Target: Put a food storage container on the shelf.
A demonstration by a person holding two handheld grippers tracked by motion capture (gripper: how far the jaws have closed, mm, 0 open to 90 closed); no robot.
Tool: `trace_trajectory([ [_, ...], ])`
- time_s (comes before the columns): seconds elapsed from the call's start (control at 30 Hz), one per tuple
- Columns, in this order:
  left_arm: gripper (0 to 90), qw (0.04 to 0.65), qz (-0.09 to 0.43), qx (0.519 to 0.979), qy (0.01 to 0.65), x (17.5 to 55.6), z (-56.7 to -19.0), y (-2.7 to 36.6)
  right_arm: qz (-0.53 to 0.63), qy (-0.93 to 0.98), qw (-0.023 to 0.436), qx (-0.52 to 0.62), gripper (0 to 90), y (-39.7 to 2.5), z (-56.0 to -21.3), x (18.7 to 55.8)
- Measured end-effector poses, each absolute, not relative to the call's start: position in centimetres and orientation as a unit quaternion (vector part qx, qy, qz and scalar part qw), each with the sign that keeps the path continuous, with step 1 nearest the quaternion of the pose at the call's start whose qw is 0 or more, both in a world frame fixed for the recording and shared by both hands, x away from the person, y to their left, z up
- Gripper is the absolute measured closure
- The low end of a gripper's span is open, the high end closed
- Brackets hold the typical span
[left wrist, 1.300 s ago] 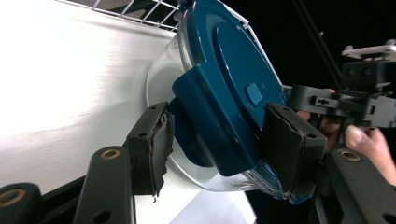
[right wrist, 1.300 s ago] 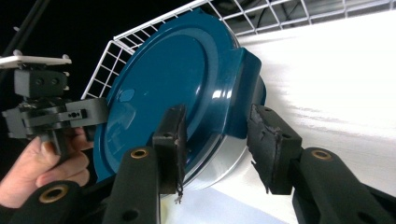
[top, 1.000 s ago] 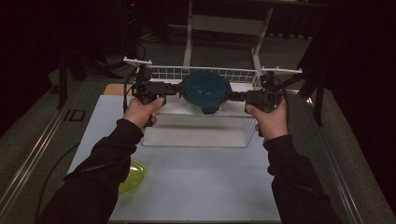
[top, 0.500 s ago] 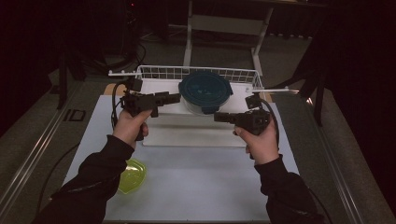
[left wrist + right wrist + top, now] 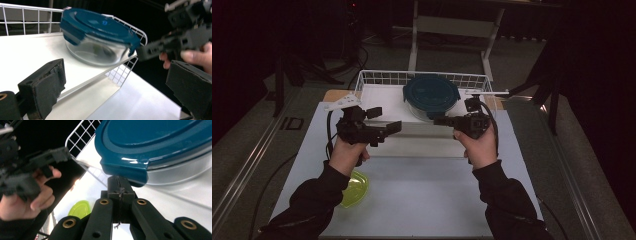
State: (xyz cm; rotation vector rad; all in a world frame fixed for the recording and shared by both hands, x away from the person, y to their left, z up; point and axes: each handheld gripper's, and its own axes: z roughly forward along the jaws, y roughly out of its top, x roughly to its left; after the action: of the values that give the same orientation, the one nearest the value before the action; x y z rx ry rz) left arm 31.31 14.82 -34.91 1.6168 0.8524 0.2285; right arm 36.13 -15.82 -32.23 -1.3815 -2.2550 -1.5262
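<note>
1. The glass container with a dark blue lid stands in the upper middle of the high view, on a white board inside the wire basket.
2. The left gripper is at middle left of this view; its jaws are wide apart and hold nothing.
3. The right gripper is just below the container; its jaws are pressed together, empty, just beside the lid's tab.
4. A yellow-green dish lies at lower left.

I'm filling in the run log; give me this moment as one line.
left gripper: open, off container | right gripper: shut, at lid tab | glass container: blue lid on, in wire basket
</note>
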Motion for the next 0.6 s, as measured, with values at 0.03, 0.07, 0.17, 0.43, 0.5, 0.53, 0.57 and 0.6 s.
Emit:
trace_trajectory([
  [0.03,2.1,0.605,0.099,0.699,0.368,31.3,-34.9,14.8,-0.499,-0.738,0.044,-0.452,90.0,-15.8,-32.2,36.1],
  [0.07,2.1,0.604,0.101,0.701,0.366,31.1,-35.1,14.6,-0.499,-0.738,0.043,-0.453,90.0,-15.7,-32.2,36.3],
  [0.17,2.1,0.601,0.105,0.707,0.358,30.8,-35.5,14.2,-0.498,-0.736,0.04,-0.458,90.0,-15.4,-32.2,36.9],
  [0.43,2.1,0.597,0.111,0.715,0.348,30.0,-36.4,13.7,-0.491,-0.735,0.046,-0.465,90.0,-15.2,-32.9,37.9],
  [0.5,2.1,0.597,0.114,0.715,0.345,29.6,-36.6,13.8,-0.491,-0.736,0.045,-0.465,90.0,-15.1,-32.8,37.9],
  [0.53,2.1,0.597,0.116,0.716,0.343,29.5,-36.6,13.8,-0.492,-0.737,0.042,-0.461,89.9,-15.0,-32.7,37.8],
  [0.57,2.1,0.598,0.118,0.716,0.341,29.3,-36.7,13.8,-0.494,-0.737,0.043,-0.459,89.8,-15.0,-32.7,37.8],
  [0.6,2.1,0.598,0.123,0.716,0.338,29.1,-36.7,13.8,-0.496,-0.738,0.045,-0.456,89.4,-15.0,-32.7,37.6],
])
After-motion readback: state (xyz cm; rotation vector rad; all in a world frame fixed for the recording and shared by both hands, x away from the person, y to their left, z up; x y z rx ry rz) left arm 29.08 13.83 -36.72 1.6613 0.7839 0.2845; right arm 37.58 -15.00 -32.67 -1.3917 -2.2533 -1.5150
